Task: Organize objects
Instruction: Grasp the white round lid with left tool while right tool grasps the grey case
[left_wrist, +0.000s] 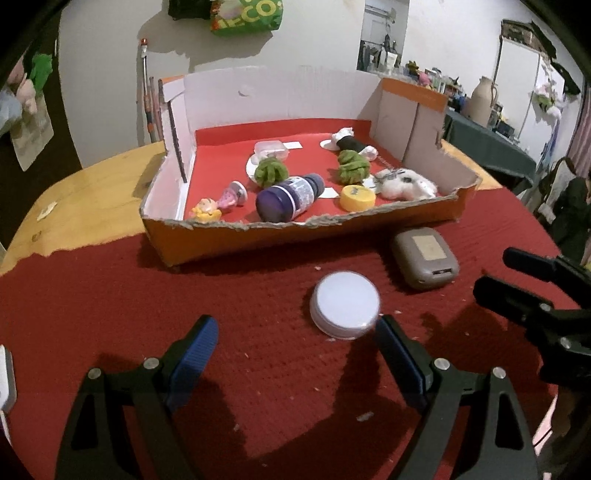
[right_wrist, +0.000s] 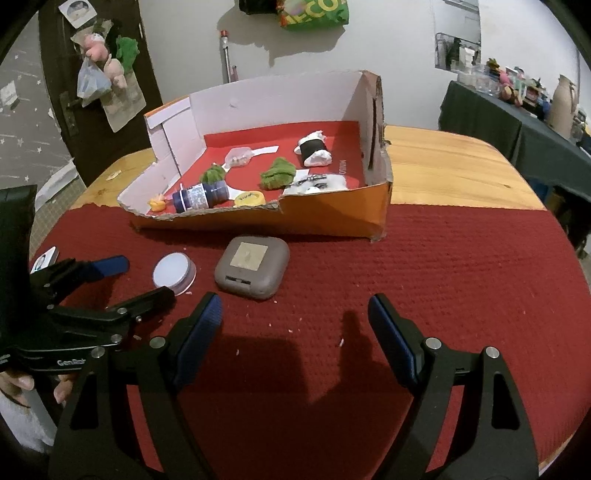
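Cardboard box (left_wrist: 229, 240) sits at the far side of the red cloth (left_wrist: 184, 295), its near wall torn low. Inside lie a purple bottle (left_wrist: 291, 197) on its side, a yellow lid (left_wrist: 357, 197) to its right, two green pompoms (left_wrist: 271, 170), a small figurine (left_wrist: 208, 210) at the near left, a clear tub (left_wrist: 271, 148) farther back and white fluff (left_wrist: 406, 184) at the right. On the cloth in front of the box are a white lid (left_wrist: 345, 302) and, just right of it, a grey case (left_wrist: 424, 256), close but apart. The left gripper (left_wrist: 295, 339) is spread wide and empty, its right finger (left_wrist: 397, 354) at the white lid's near right edge. The right gripper (right_wrist: 295, 325) also stands wide and empty, over bare cloth near the case.
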